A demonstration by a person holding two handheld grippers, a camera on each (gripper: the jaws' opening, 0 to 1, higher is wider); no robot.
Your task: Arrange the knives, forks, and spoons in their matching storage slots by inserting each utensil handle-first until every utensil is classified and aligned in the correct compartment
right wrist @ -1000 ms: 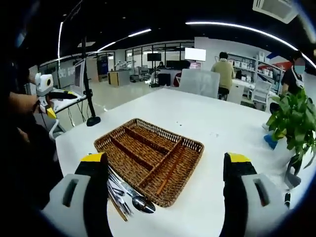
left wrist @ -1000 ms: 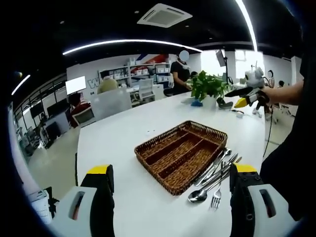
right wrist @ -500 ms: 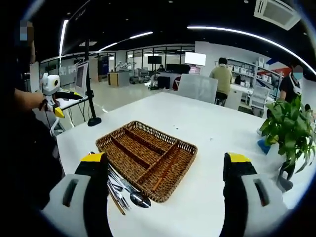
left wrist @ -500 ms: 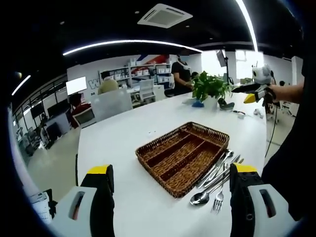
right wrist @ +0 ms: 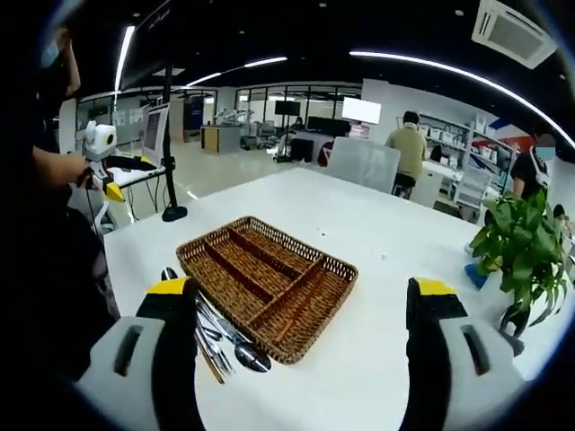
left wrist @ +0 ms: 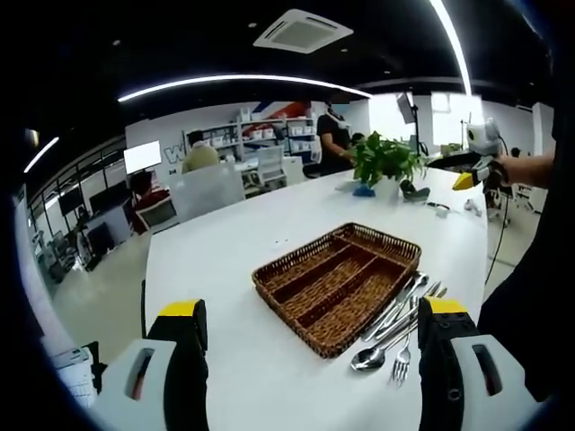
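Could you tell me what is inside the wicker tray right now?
The tray shows only its bare woven slots and dividers; no utensils are inside. The cutlery lies beside it on the table. The near wall hides a thin strip of floor.

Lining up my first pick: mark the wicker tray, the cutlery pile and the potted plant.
wicker tray point(left wrist: 269, 272), left gripper view, near rim.
cutlery pile point(left wrist: 370, 358), left gripper view, spoon bowl.
potted plant point(right wrist: 521, 247), right gripper view, leaves.

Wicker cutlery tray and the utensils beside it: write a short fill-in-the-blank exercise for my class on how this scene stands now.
1. The wicker tray rests on a ____ table.
2. The utensils lie in a pile ____ the tray.
3. The tray's compartments hold ____ utensils.
4. Both grippers' jaws stand ____.

Missing words: white; beside; no; open
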